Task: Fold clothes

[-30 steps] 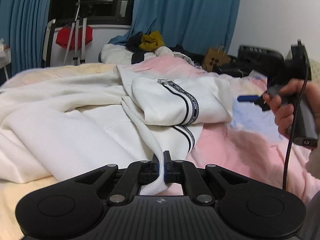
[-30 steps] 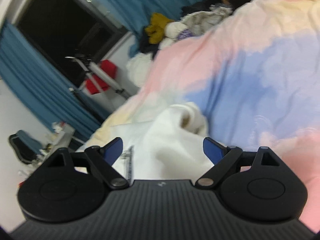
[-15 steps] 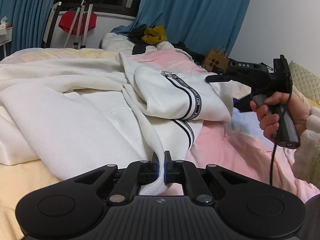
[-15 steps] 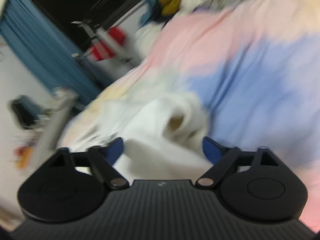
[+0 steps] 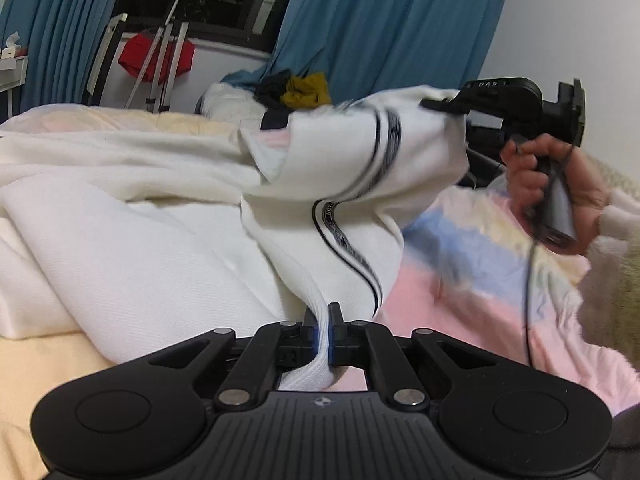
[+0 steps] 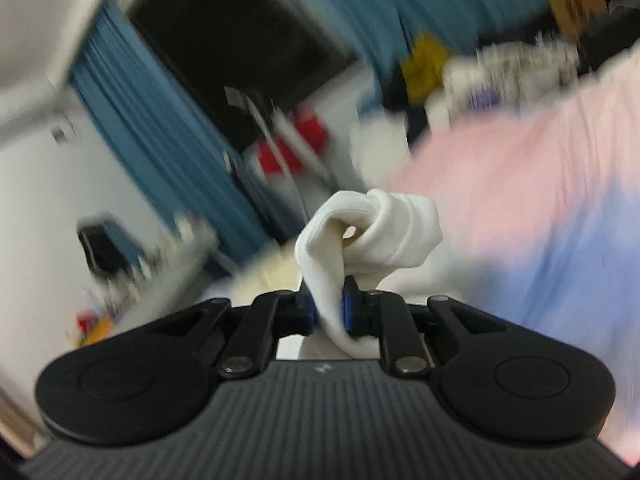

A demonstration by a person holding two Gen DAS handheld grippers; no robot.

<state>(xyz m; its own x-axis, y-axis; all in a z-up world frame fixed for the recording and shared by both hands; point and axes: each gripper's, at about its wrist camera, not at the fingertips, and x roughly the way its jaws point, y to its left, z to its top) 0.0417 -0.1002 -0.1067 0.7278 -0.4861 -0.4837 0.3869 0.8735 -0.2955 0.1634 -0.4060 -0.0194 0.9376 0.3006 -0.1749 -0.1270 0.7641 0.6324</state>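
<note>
A white zip jacket (image 5: 168,240) with black striped trim lies spread on the bed. My left gripper (image 5: 323,334) is shut on its ribbed hem, low over the bed. My right gripper (image 6: 328,312) is shut on a white ribbed cuff (image 6: 376,232). In the left wrist view the right gripper (image 5: 452,108) holds the sleeve end (image 5: 380,148) lifted above the bed, at the right. The right wrist view is motion-blurred.
The pastel pink, blue and yellow blanket (image 5: 472,264) covers the bed. A pile of clothes (image 5: 296,92) lies at the far end. A drying rack with a red item (image 5: 156,56) stands by the blue curtains (image 5: 380,28). The wall is on the right.
My right gripper was open near the sleeve end; it has closed on the cuff and lifted it off the bed. My left gripper has kept its hold on the hem.
</note>
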